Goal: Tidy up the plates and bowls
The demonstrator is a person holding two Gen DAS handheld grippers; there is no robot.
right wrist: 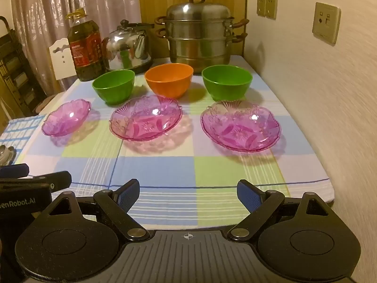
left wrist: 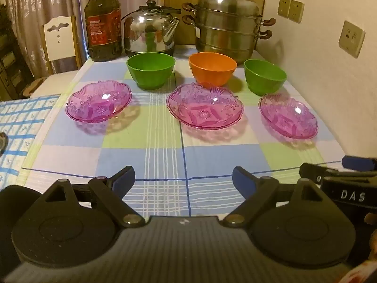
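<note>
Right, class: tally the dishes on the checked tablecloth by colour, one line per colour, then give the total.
Purple plates: 3 — left, middle, right
Green bowls: 2 — left, right
Orange bowls: 1 — between the green ones
Total: 6 dishes

Dim, warm indoor light from above — glints on the plates [left wrist: 204,105], soft shadows (edges bowed, corners dark).

Both grippers are black plastic; the left gripper [left wrist: 183,179] and right gripper [right wrist: 187,192] carry blue finger pads; silver pivot screws. White lettering marks their sides.
</note>
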